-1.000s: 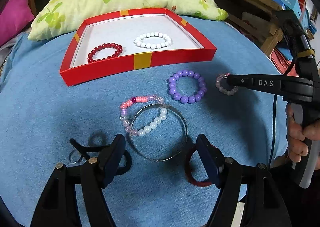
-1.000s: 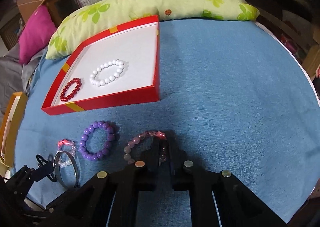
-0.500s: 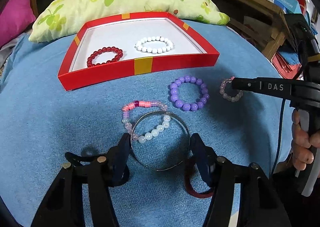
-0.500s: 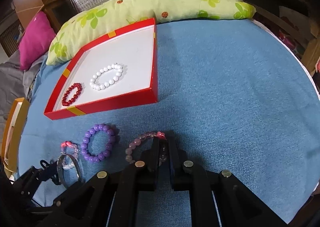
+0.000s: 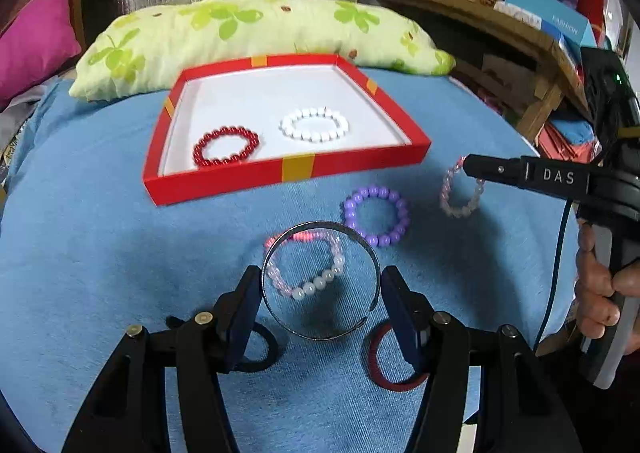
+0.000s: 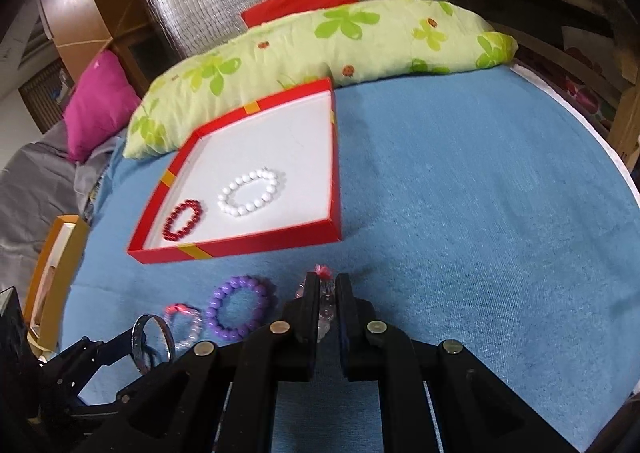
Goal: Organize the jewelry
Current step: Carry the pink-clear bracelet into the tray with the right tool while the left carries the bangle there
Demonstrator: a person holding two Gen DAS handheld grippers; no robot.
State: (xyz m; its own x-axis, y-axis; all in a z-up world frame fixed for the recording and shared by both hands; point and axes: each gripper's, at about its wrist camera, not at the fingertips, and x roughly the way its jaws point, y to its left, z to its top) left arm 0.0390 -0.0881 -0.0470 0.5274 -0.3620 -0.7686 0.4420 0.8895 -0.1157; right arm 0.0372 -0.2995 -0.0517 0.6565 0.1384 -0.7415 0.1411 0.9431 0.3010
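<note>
A red tray (image 5: 288, 171) holds a dark red bead bracelet (image 5: 226, 145) and a white bead bracelet (image 5: 314, 125). My left gripper (image 5: 320, 289) is shut on a silver metal bangle (image 5: 320, 231), held lifted above a pink and white bead bracelet (image 5: 312, 285). A purple bead bracelet (image 5: 376, 219) lies to its right. My right gripper (image 6: 328, 293) is shut on a pale pink bead bracelet (image 5: 460, 193), lifted off the blue cloth; the bracelet also shows between its fingers in the right wrist view (image 6: 326, 309).
A black ring (image 5: 260, 349) and a dark red ring (image 5: 388, 365) lie on the blue cloth (image 6: 460, 193) under my left gripper. A green floral pillow (image 5: 248, 29) lies behind the tray. A pink cushion (image 6: 100, 101) and wooden furniture stand around the round table.
My left gripper closed on the silver bangle and lifted it. My right gripper rose with the pale pink bracelet and moved toward the tray.
</note>
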